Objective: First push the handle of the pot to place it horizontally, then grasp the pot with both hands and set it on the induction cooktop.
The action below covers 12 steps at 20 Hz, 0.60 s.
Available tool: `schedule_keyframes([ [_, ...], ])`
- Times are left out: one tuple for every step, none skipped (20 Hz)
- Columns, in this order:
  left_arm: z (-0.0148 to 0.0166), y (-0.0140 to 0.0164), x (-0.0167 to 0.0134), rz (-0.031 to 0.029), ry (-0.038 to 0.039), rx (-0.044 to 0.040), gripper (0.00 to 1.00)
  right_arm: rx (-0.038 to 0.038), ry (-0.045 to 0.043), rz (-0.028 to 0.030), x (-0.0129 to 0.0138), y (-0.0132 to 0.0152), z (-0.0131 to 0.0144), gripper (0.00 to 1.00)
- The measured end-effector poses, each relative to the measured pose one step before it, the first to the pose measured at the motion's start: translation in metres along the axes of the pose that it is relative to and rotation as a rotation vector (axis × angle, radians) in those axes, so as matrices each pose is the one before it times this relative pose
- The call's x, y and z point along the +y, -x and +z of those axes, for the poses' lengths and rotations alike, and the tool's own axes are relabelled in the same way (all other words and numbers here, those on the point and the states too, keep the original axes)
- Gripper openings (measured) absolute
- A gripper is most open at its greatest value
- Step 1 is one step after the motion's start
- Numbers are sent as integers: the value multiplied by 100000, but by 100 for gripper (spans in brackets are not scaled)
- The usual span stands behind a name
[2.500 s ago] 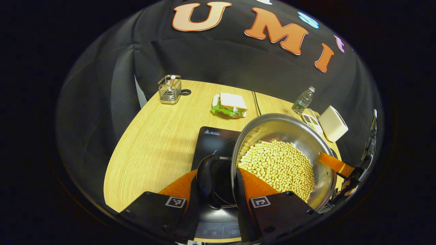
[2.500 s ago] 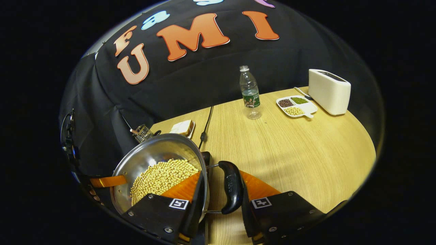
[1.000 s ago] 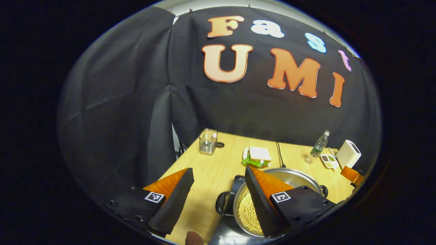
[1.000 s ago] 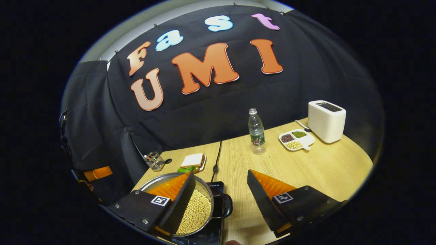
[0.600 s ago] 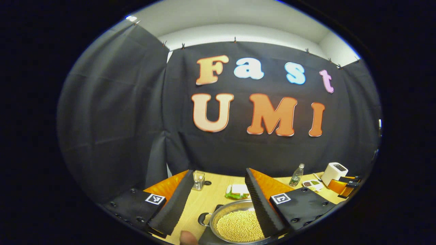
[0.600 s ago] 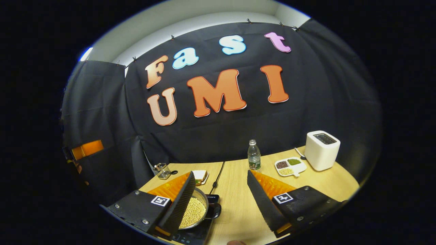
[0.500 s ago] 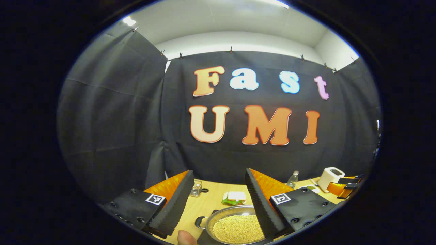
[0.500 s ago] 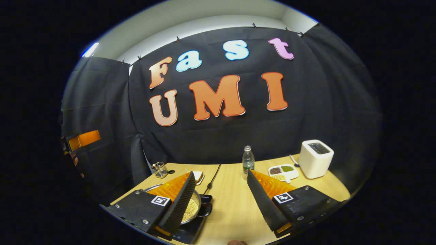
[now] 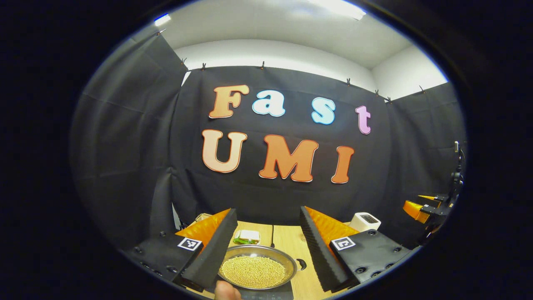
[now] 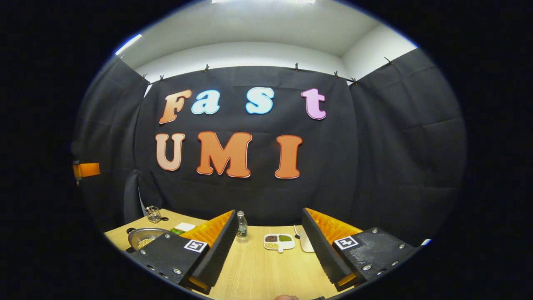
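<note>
Round steel pot (image 9: 258,271), shallow and shiny, filled with a level bed of pale yellow beans, sitting upright on the dark induction cooktop (image 9: 266,295) at the near table edge. Small dark loop handle (image 9: 300,264) jutting out flat from the right rim. Seen again far left in the right gripper view (image 10: 143,238), beans visible inside, low on the table.

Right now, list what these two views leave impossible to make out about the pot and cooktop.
- Induction cooktop: left gripper view, cut off by the bottom edge, mostly under the pot.
- Pot's left handle: left gripper view, hidden behind the left gripper finger.
- Pot in the right gripper view: small, partly behind the right gripper finger; what it sits on cannot be told.
</note>
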<state>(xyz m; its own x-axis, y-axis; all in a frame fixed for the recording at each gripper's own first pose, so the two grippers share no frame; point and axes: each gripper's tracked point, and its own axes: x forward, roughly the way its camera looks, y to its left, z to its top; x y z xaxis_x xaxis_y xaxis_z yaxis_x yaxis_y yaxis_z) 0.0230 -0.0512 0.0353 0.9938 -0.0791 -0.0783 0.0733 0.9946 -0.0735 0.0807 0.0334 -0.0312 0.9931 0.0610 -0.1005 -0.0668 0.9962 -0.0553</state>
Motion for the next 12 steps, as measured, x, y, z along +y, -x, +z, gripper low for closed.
schedule_keyframes([
  [156, -49, -92, 532, 155, -685, 98, 211, -1676, -342, -572, 375, -26, 95],
  [190, -34, -114, 482, 225, -671, 98, 415, -1868, 254, -343, 412, -166, 95],
  [148, -158, -318, 202, 129, -442, 98, 609, -1356, 362, -319, 267, -178, 95],
  [24, -219, -327, -307, 649, -423, 98, 589, -614, -682, -497, 203, -302, 95],
  [-26, -111, -113, 131, 940, -89, 98, 277, -5, -1252, -778, -88, -315, 95],
  [-96, -139, -146, 222, 684, 243, 97, 198, 136, -674, -384, -6, -152, 95],
  [-151, -245, 9, 201, 436, 494, 98, 489, -107, -206, -221, 77, -232, 95],
  [-181, -164, -56, 142, 307, 589, 98, 543, -311, 120, -82, 165, -169, 95],
  [-194, -132, -106, 156, 298, 600, 98, 309, -451, 321, -53, 57, -191, 95],
  [-118, -207, -81, 32, 149, 697, 98, 162, -300, 63, -104, -101, -39, 95],
  [-255, -194, -117, -27, 31, 605, 98, 6, -92, -66, -150, -21, -129, 95],
  [-103, -139, -70, 171, 120, 442, 98, -57, -72, -145, -155, -108, -116, 95],
])
